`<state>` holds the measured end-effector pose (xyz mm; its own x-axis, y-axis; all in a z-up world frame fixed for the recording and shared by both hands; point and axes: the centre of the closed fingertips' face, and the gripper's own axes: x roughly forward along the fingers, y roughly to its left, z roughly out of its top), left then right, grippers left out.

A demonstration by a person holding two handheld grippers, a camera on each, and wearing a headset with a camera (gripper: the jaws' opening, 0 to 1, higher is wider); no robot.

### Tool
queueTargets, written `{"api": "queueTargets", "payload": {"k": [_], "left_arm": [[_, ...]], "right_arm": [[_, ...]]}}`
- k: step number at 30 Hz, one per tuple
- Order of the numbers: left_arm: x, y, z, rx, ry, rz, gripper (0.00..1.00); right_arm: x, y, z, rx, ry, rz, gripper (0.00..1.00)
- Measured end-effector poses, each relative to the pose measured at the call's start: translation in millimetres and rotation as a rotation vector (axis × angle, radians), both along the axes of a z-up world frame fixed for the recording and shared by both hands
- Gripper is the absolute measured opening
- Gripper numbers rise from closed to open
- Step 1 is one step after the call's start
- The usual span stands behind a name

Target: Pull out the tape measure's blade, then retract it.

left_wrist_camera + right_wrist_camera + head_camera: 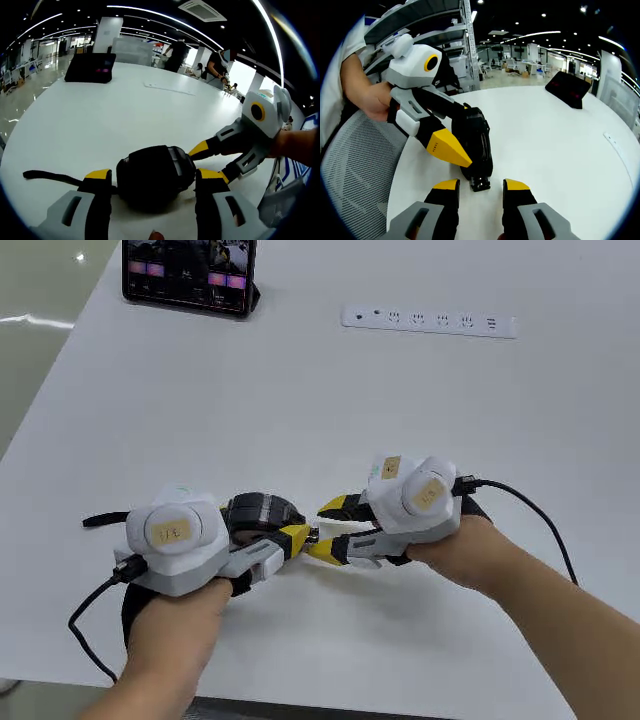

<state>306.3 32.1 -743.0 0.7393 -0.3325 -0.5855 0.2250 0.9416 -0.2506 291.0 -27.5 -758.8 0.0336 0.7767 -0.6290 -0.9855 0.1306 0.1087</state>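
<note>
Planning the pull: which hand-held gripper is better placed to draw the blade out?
Right. The right hand-held gripper is open, facing the blade tip; the left hand-held gripper grips the tape measure.

Both claws are pointed nose to nose, forearms coming in from the bottom corners. The left hand (185, 615) grips the left claw (272, 528) from underneath, with its jaws pinched on the sides of the tape measure (255, 510). The right hand (455, 545) has the right claw (328, 528) angled in from the right, jaws spread apart, yellow tips right up by the left claw's.
</note>
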Motion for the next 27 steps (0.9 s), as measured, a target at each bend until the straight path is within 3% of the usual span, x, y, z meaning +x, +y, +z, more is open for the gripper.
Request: {"api": "queueTargets", "payload": {"k": [3,17,27], "left_arm": [[-0.2,0.3,6.0,0.031,-0.035,-0.032,0.68],[-4.5,5.1,18.1,0.047,-0.060,-0.070,0.68],[-12.9,4.0,29.3,0.094,-0.093,-0.170,0.70]], "right_arm": [[-1.5,-3.1,5.3,-0.003,-0.007,-0.010,0.36],[-5.5,-14.7,12.8,0.002,-0.027,-0.039,0.42],[-13.0,-41.7,24.6,-0.001,-0.050,-0.094,0.50]]}}
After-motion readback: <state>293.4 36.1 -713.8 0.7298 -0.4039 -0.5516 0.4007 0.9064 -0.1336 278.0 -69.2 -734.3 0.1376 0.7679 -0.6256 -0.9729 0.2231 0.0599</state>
